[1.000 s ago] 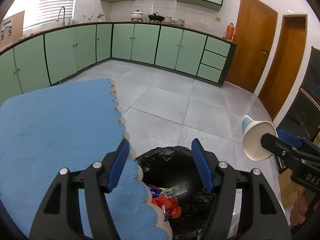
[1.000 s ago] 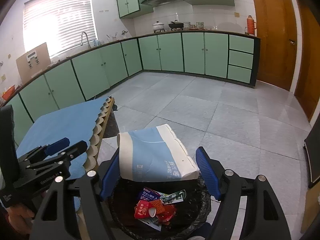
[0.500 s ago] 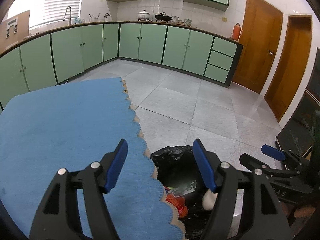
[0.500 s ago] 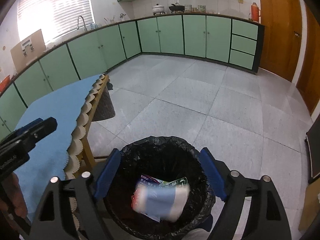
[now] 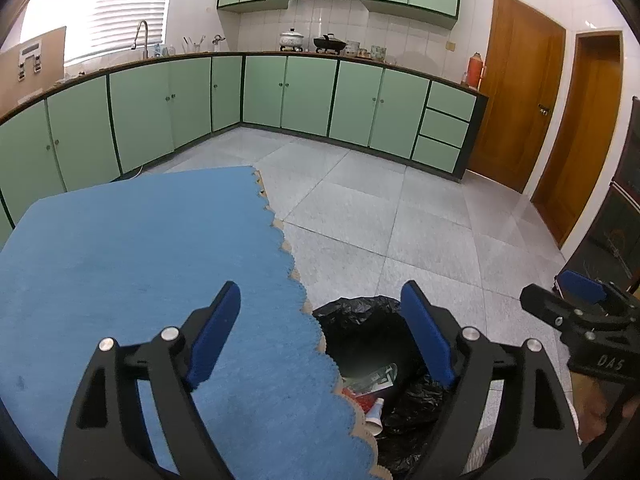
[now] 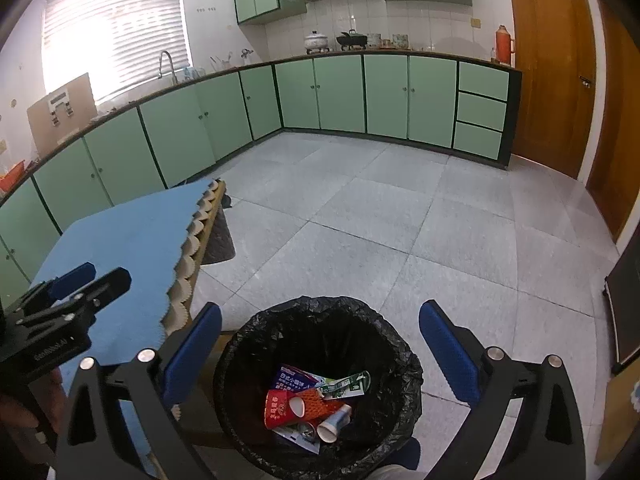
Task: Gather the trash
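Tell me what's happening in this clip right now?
A person holding two handheld grippers is clearing rubbish into a round bin lined with a black plastic bag beside a blue-covered table. The right gripper hangs over the bin, jaws opening and empty. A blue-and-white paper cup lies inside among wrappers. The left gripper, also opening, holds nothing.

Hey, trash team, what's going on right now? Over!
Both hand-held grippers opening, left and right, nothing between jaws. Cup in bin with other trash. Nothing in the way.
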Demonstrator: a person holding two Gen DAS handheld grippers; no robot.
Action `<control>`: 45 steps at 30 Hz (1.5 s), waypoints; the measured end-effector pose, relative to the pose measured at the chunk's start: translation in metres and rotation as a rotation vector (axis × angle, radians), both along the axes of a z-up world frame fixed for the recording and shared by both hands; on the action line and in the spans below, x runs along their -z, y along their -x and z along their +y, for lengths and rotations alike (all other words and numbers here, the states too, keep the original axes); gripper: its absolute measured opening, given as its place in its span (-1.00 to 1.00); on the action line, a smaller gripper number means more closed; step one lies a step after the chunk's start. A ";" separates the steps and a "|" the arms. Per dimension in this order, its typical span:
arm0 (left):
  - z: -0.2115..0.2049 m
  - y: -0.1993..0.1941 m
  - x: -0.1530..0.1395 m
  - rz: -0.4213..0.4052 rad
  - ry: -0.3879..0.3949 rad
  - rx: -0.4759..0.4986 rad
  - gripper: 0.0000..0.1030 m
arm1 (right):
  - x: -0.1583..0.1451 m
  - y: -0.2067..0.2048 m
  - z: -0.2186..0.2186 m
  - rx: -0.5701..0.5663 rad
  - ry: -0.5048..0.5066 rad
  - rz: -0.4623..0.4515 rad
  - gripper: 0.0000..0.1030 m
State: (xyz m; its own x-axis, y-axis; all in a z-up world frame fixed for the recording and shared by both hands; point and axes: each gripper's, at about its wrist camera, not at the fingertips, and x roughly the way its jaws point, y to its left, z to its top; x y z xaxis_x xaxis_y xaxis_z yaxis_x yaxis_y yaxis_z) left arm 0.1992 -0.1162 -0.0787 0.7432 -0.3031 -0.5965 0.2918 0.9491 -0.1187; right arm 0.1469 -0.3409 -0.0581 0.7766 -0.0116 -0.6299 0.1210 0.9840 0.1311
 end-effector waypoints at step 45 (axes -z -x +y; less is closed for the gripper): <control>0.074 0.161 -0.090 -0.154 0.007 -0.049 0.72 | -0.090 0.130 0.069 -0.108 -0.046 -0.154 0.88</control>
